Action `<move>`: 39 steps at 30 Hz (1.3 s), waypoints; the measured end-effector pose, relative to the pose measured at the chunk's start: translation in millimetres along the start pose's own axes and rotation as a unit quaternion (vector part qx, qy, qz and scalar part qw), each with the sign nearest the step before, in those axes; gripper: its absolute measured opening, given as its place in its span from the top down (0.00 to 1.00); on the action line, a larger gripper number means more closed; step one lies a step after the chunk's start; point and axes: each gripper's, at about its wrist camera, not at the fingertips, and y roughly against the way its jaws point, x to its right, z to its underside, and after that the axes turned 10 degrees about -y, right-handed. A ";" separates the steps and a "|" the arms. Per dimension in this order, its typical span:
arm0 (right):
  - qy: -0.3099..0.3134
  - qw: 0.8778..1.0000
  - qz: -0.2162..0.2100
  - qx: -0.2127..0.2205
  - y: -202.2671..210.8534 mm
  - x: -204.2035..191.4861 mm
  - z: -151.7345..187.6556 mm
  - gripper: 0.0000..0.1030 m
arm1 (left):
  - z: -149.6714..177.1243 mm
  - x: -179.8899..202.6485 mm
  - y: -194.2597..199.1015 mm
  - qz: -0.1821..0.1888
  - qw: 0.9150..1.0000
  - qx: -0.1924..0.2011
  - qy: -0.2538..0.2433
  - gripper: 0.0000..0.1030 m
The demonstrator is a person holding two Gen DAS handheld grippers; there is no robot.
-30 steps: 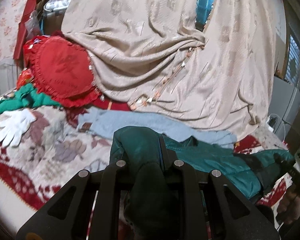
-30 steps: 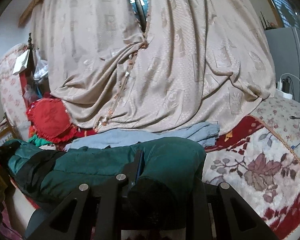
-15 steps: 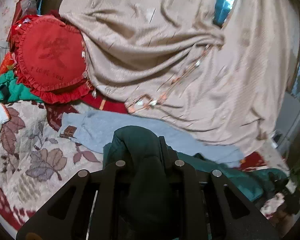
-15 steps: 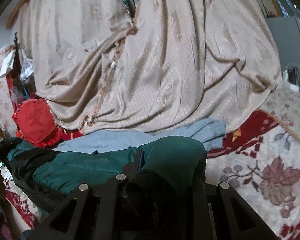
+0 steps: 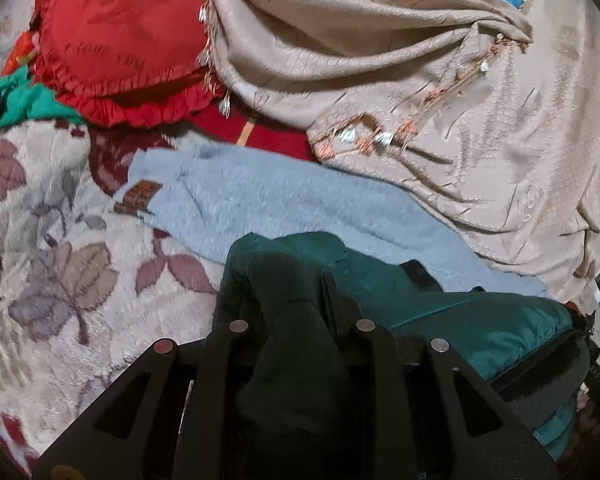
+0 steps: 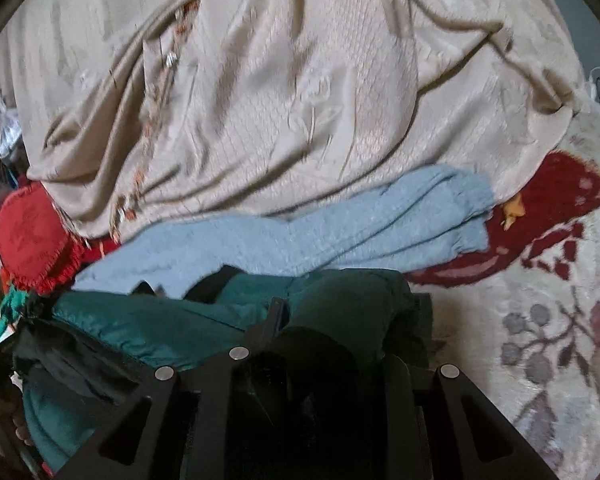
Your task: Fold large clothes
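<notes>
A dark green padded jacket (image 5: 476, 320) hangs stretched between my two grippers above the floral blanket; it also shows in the right wrist view (image 6: 148, 320). My left gripper (image 5: 292, 292) is shut on one bunched end of the jacket. My right gripper (image 6: 332, 312) is shut on the other end. The fabric hides the fingertips of both. A light blue fleece garment (image 5: 284, 204) lies flat on the bed just beyond the jacket, also in the right wrist view (image 6: 300, 236).
A beige curtain (image 5: 400, 60) drapes down onto the bed behind the clothes. A red heart-shaped frilled cushion (image 5: 116, 44) and a bright green cloth (image 5: 16, 100) lie at the left. The floral blanket (image 6: 540, 340) covers the bed.
Both grippers have moved forward and down toward the bed with the jacket. The blue garment and the curtain now look nearer and larger in both views.
</notes>
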 end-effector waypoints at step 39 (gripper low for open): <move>-0.015 0.999 -0.032 -0.021 -15.4 10.2 7.2 0.72 | 18.5 2.0 -23.9 0.000 0.999 0.033 -0.001 0.80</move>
